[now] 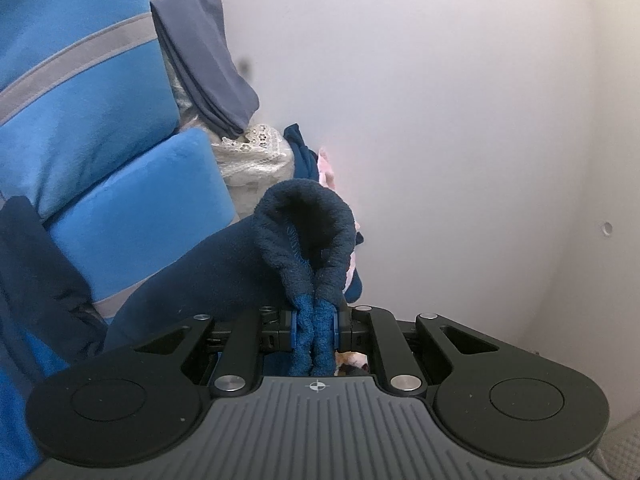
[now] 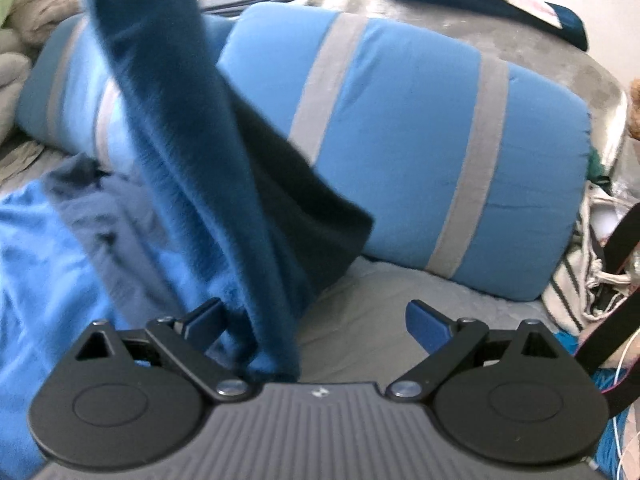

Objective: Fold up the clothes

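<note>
Left gripper: pinched tight on a doubled fold of the navy fleece garment.
Right gripper: jaws wide; fleece hangs between them, unpressed.
Right view only: striped blue pillow behind the fleece.

the grey, soft-surfaced bed carries everything here. a long bright blue bolster cushion with grey stripes lies across it toward the far side. a crumpled light blue sheet covers the bed's left part, reaching the bolster's near side. at the right edge sits a white cloth bag with dark stripes. beige bedding is heaped in the far left corner.
</note>
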A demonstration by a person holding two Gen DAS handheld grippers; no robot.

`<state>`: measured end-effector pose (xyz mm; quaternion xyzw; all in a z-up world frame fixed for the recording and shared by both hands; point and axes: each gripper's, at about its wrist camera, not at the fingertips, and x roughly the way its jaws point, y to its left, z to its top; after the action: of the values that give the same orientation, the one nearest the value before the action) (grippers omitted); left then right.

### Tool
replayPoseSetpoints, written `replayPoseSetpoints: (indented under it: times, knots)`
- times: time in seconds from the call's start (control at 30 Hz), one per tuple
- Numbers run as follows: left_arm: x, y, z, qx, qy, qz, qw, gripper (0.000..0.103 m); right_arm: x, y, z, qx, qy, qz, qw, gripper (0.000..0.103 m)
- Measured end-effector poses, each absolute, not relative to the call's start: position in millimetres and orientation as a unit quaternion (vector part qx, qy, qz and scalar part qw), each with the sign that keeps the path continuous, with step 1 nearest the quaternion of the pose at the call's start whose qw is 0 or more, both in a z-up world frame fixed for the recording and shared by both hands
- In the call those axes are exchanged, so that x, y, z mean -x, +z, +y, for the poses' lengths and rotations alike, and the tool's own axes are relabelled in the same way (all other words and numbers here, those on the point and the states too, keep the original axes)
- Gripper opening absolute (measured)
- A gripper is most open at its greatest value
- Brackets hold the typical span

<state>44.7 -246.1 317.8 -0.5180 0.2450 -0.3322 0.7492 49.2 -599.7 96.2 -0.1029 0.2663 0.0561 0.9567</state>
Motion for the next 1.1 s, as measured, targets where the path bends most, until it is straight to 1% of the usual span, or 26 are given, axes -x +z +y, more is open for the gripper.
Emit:
replayPoseSetpoints:
  times: [0.17, 0.37, 0.67, 0.83, 0.93, 1.1]
  knots:
    - [-44, 311, -237, 0.520, -0.321, 0.249, 0.751, 0.014, -59, 114, -618, 0.101, 0.026, 0.264, 0.959, 0.099]
    - [-47, 301, -232, 0.529, -0.306, 0.256, 0.749, 0.014, -72, 126, -646, 0.046, 0.023, 0.289, 0.956, 0.100]
    - [-47, 301, -235, 0.532, -0.308, 0.253, 0.747, 0.014, -61, 105, -651, 0.027, 0.059, 0.304, 0.950, 0.100]
    - [-47, 302, -240, 0.528, -0.314, 0.255, 0.747, 0.014, -43, 90, -637, 0.052, 0.104, 0.305, 0.945, 0.100]
    - [-47, 301, -242, 0.527, -0.314, 0.256, 0.747, 0.014, -40, 82, -625, 0.068, 0.105, 0.306, 0.944, 0.100]
    - [-46, 301, -243, 0.522, -0.312, 0.257, 0.751, 0.014, -55, 74, -618, 0.046, 0.080, 0.314, 0.945, 0.100]
